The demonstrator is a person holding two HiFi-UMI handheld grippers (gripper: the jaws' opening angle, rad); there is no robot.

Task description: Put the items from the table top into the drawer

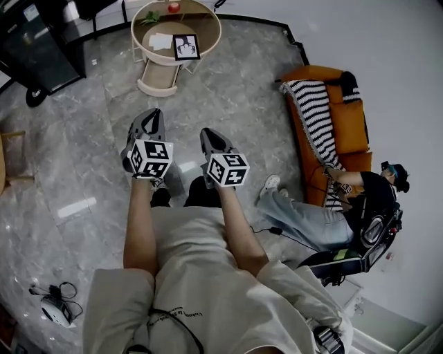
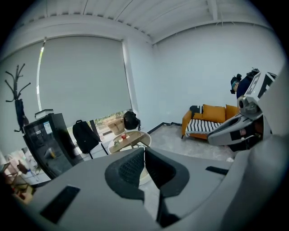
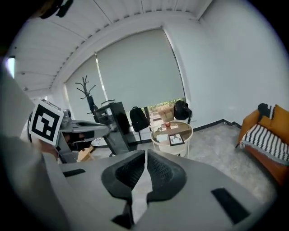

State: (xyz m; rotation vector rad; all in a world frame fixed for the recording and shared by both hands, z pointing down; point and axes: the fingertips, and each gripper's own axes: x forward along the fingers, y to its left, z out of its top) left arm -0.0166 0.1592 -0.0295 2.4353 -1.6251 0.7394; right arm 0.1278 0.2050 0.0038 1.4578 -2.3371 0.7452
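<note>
The round white table point(image 1: 216, 31) stands far ahead, at the top of the head view. On it lie a framed picture point(image 1: 186, 46), a sheet of paper point(image 1: 161, 41), a red apple point(image 1: 174, 7) and a green item point(image 1: 151, 17). Below its near edge a drawer point(image 1: 158, 77) sticks out open. My left gripper point(image 1: 154, 114) and right gripper point(image 1: 208, 133) hang side by side over the floor, well short of the table. Both are shut and empty. The left gripper view shows its pads point(image 2: 131, 166) meeting below the table point(image 2: 131, 140). In the right gripper view, the gripper point(image 3: 146, 152) points at the table point(image 3: 174, 135).
An orange sofa point(image 1: 339, 117) with a striped blanket lines the right wall, and a person point(image 1: 332, 214) sits beside it. A black cabinet point(image 1: 34, 48) stands at far left, with a backpack point(image 2: 85, 135) near the window. A small device with cables point(image 1: 52, 308) lies on the floor.
</note>
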